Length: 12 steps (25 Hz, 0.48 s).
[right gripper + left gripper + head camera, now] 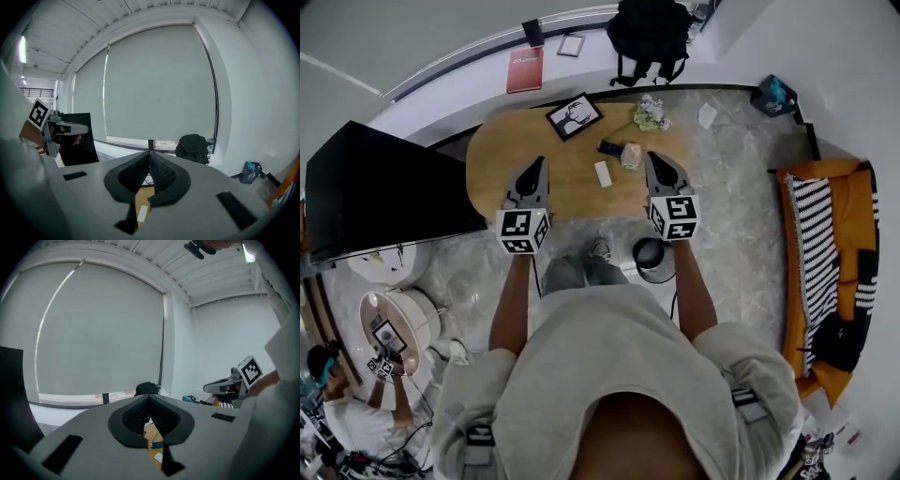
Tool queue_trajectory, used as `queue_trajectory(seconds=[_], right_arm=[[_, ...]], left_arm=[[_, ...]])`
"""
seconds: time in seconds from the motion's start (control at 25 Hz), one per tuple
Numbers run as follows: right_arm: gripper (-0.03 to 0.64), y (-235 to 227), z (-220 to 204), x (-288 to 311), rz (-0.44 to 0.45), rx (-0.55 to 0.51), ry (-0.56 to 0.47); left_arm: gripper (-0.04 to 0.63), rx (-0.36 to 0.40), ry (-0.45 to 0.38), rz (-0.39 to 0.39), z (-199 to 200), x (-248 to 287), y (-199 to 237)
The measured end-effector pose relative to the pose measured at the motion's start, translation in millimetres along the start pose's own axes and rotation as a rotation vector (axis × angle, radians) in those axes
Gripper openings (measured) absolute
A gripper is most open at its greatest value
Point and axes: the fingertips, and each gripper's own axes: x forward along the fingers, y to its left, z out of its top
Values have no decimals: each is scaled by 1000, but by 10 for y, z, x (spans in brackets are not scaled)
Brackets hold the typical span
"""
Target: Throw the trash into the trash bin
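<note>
My left hand-held gripper (538, 164) and right hand-held gripper (655, 157) hover closed and empty over the oval surface (497, 150). The crumpled trash (650, 113) sits near its far edge. What may be the trash bin (653, 260) stands on the floor (731, 187).

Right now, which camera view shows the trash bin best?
The head view. It alone shows the black, round trash bin, seen from above on the floor at the near edge of the wooden table. The left and right gripper views both aim above it and show none of it.
</note>
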Motion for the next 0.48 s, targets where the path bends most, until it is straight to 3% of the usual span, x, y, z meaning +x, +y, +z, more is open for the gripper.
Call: queue_trajectory(seconds=[0.48], right_arm=[[29,41,-442,86,-72,36,72]], left_arm=[[18,-12,49,-94,-359,240,0]])
